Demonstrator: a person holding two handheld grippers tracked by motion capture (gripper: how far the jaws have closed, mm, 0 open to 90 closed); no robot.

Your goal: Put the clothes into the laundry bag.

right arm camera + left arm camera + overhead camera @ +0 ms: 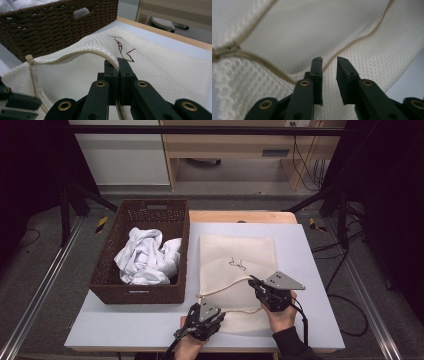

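Right hand-held gripper is clamped on the zipper edge of the cream mesh bag, lifting it off the counter. Left hand-held gripper hovers at the bag's near edge, jaws apart, seemingly gripping nothing. Beside the bag, a wicker basket holds white cloth.

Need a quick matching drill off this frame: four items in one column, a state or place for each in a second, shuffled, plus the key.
Items
1. left tool
2. right tool
3. white cloth
4. mesh bag

States or places
A. crumpled inside the wicker basket
B. flat on the table, zipper open
C. shut on the bag's raised zipper edge
D. open, jaws apart above the bag's lower edge

Pairs: 1-D, 2-C, 3-A, 4-B
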